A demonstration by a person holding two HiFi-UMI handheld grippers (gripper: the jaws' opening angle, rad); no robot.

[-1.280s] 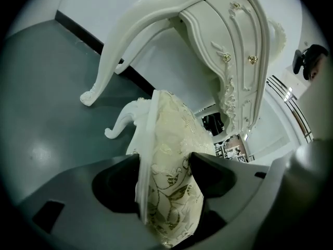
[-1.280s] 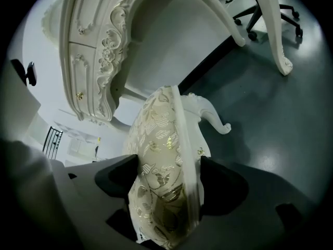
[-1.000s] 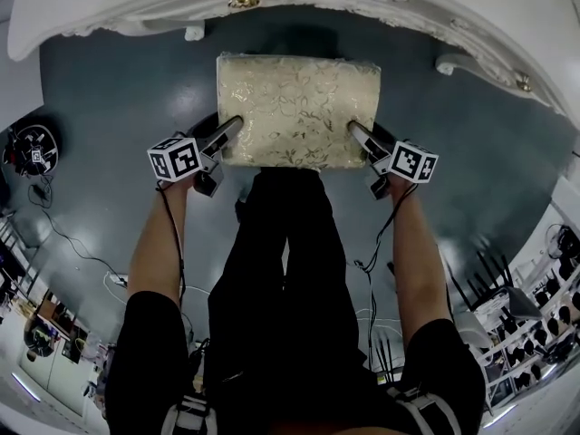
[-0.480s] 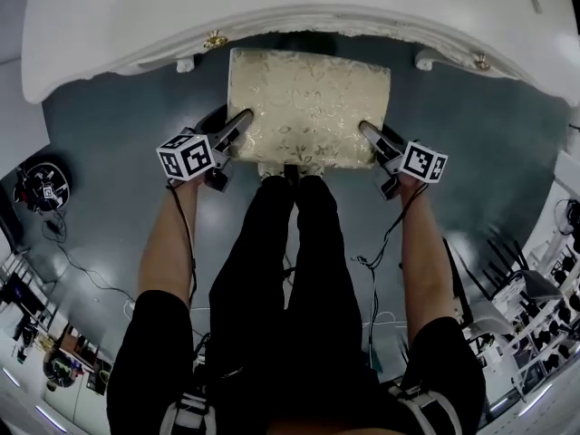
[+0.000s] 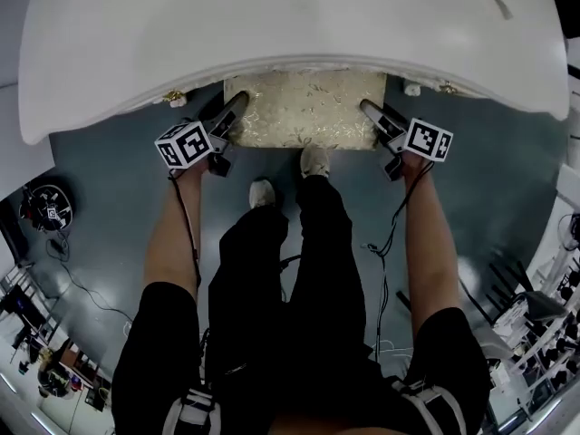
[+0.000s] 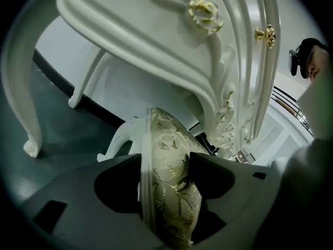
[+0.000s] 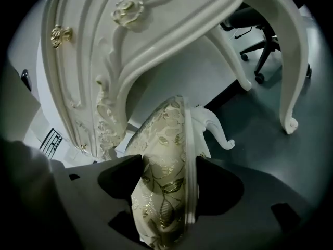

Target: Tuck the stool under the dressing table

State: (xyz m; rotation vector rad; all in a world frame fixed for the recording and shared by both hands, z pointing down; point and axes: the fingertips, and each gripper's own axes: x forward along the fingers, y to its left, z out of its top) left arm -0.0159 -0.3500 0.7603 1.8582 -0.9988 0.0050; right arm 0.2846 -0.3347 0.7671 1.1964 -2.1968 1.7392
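The stool [image 5: 304,114] has a gold-patterned cream cushion and white curved legs. Its far half lies hidden under the white dressing table [image 5: 290,34]. My left gripper [image 5: 237,107] is shut on the cushion's left edge, and my right gripper [image 5: 370,109] is shut on its right edge. In the left gripper view the cushion [image 6: 169,139] is pinched between the jaws of the left gripper [image 6: 165,163], with a stool leg [image 6: 118,139] beyond. In the right gripper view the cushion [image 7: 166,145] sits squeezed in the right gripper [image 7: 169,165], below the table's carved apron [image 7: 119,61].
The table's curved legs [image 6: 21,87] [image 7: 291,61] stand at either side of the knee space. The person's feet [image 5: 315,159] are just behind the stool on the dark floor. Cables and a round device [image 5: 50,208] lie at the left, racks [image 5: 544,315] at the right, an office chair [image 7: 255,30] beyond.
The stool has slid forward under the table, so only its near half still shows. Both grippers went forward with it, still clamped, and the person stepped after it.
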